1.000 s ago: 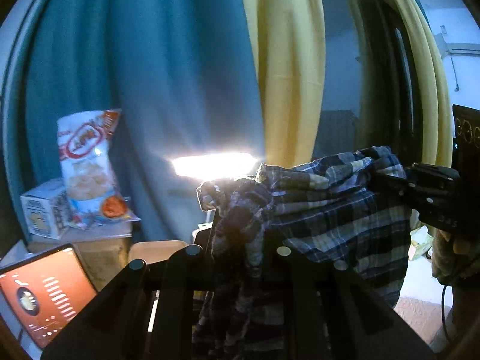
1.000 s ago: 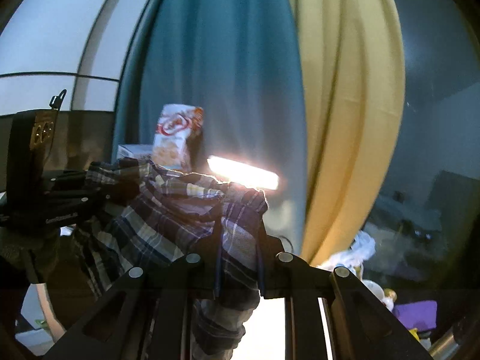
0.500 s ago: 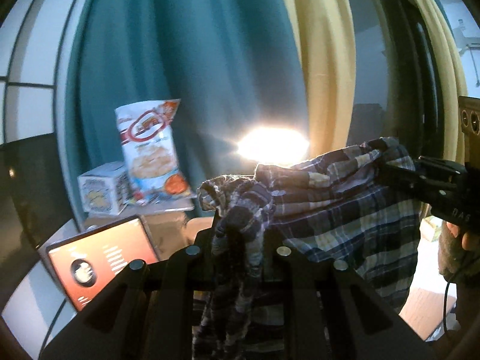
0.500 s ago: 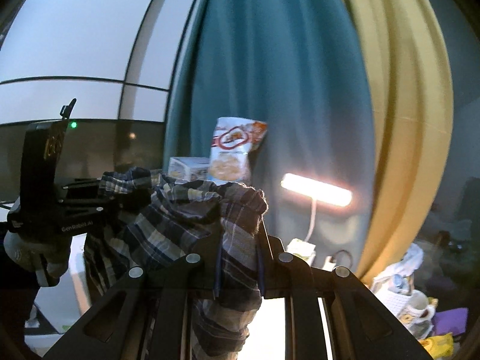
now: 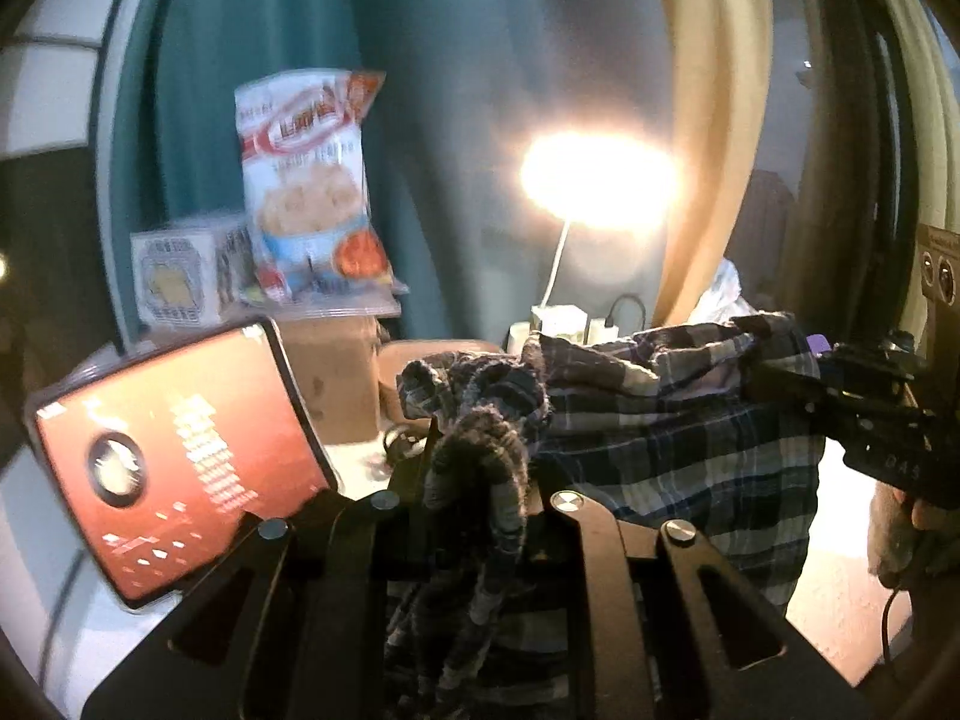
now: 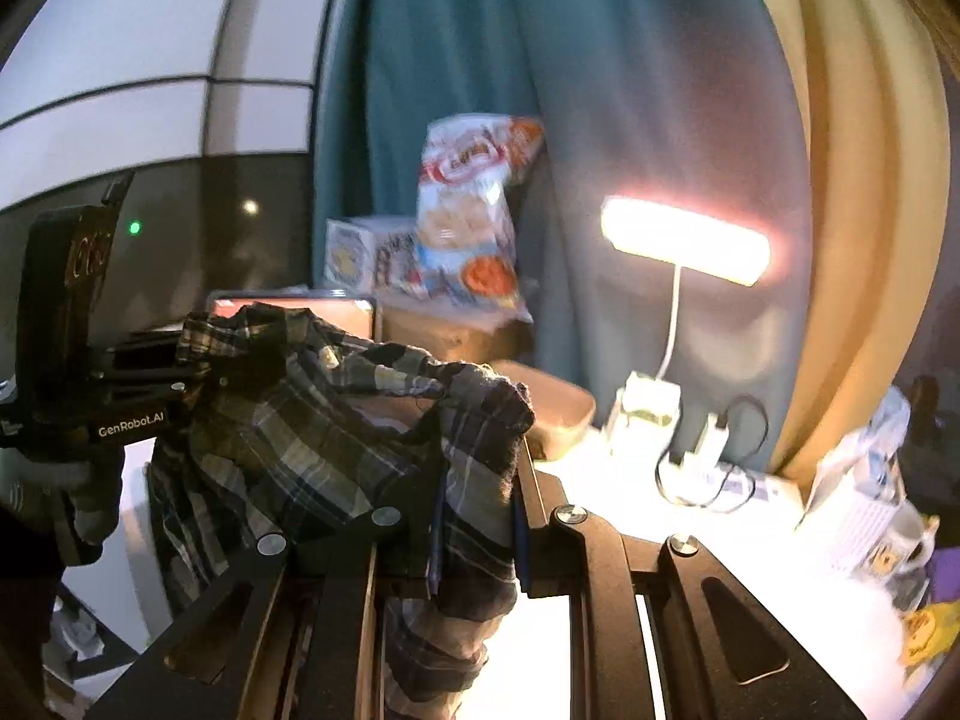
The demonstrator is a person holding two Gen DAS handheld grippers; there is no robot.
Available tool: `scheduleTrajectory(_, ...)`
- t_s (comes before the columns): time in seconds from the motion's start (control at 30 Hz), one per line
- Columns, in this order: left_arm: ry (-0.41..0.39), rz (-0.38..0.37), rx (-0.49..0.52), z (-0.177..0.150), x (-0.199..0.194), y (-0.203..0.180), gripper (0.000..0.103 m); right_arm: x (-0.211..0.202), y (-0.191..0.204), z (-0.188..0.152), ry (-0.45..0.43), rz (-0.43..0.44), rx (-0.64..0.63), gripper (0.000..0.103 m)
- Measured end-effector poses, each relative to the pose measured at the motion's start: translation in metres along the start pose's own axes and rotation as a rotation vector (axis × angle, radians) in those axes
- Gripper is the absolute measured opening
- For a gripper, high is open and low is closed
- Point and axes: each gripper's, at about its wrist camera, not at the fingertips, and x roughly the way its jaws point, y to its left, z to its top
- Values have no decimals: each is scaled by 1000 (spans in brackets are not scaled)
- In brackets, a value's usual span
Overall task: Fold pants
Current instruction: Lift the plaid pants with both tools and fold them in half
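The left gripper (image 5: 477,462) pinches a bunched edge of the plaid pants (image 5: 672,420), lifted in the air. The cloth spans across to the right gripper (image 6: 477,480), clamped on the other edge, with a lit desk lamp (image 6: 684,240) behind.

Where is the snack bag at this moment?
In the left wrist view the snack bag stands upper left against the teal curtain, beside a small white box and left of the lit lamp.

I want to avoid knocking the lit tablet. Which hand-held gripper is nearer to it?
Left. The left hand-held gripper, shut on the plaid pants, sits right beside the tablet. The right hand-held gripper holds the pants' far end, further from it.
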Motion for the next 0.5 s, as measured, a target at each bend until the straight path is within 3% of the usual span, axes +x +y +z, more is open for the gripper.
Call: scheduleTrajectory(0.5, 199, -13, -42, -30, 107, 24, 16, 115, -34, -39, 195, -2, 104, 18)
